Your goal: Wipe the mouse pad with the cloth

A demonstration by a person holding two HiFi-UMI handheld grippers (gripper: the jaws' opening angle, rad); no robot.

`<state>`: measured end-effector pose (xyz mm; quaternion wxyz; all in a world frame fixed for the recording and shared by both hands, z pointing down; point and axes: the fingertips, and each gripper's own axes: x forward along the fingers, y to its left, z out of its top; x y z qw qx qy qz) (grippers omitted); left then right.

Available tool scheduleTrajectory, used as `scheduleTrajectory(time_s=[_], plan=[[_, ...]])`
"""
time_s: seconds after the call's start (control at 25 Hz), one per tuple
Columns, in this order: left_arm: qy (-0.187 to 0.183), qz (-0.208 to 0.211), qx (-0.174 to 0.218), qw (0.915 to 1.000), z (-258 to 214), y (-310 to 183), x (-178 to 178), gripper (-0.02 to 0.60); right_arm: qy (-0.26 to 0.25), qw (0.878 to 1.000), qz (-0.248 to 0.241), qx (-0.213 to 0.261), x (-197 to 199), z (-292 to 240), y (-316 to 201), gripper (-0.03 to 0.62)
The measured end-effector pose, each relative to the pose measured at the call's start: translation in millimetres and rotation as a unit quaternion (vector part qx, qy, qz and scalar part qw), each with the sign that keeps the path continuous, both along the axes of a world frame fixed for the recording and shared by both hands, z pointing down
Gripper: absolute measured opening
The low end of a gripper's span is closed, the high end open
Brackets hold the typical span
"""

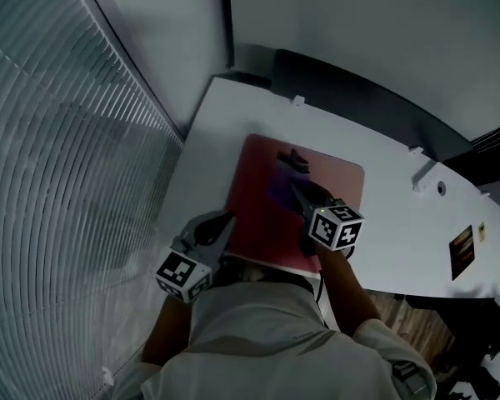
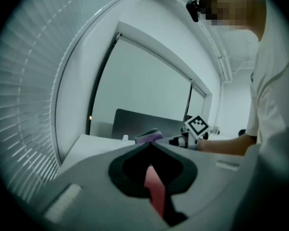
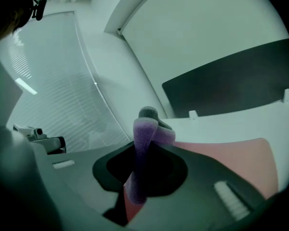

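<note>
Mouse pad [image 1: 262, 194], a reddish rectangle, lies flat on the white counter [image 1: 383, 232], with its left side close to the counter edge that runs beside the window blinds [image 1: 58, 140]. Both of my tools are on it.

My right hand-held gripper [image 3: 145, 146] is clamped on the cloth [image 3: 143, 129]. In its own view the purple fabric runs up between the two jaws and bulges out past their tips, with a darker grey fold at the top. The pad spreads out below and to the right of that bundle, and the counter's far rim and a dark panel [image 3: 231, 81] sit behind. From the head view the cloth sits on the middle of the pad, just ahead of the jaw tips, and I read it as touching the surface, though I cannot be sure of the contact.

My left hand-held gripper [image 2: 150, 144] sits at the pad's near left corner. Its jaws meet at the tips, and a thin strip of the pad shows pinched between them lower down, so I take it as closed on the pad's edge. Looking along it, I can see the cloth and the marker cube [image 2: 197, 125] of the right tool just beyond, over the pad.
</note>
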<state>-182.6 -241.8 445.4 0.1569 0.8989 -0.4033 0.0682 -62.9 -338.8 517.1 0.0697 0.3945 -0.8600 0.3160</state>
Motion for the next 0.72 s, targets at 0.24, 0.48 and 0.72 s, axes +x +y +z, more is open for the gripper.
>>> scheduleTrajectory(time_s=[0.24,0.48,0.72], plan=[[-0.002,-0.019,-0.009,0.9998,8.5,17.8,-59.2,0.000,-0.013,0.994,-0.090,-0.065,-115.1,42.2,-6.1,0.051],[-0.005,-0.019,-0.017,0.9997,11.7,29.6,-89.8,0.000,0.035,0.985,-0.077,-0.149,-148.2,117.0,-19.5,0.051],[-0.007,-0.004,-0.016,0.9998,12.3,30.0,-90.5,0.000,0.071,0.981,-0.022,-0.177,-111.6,139.9,-23.6,0.051]])
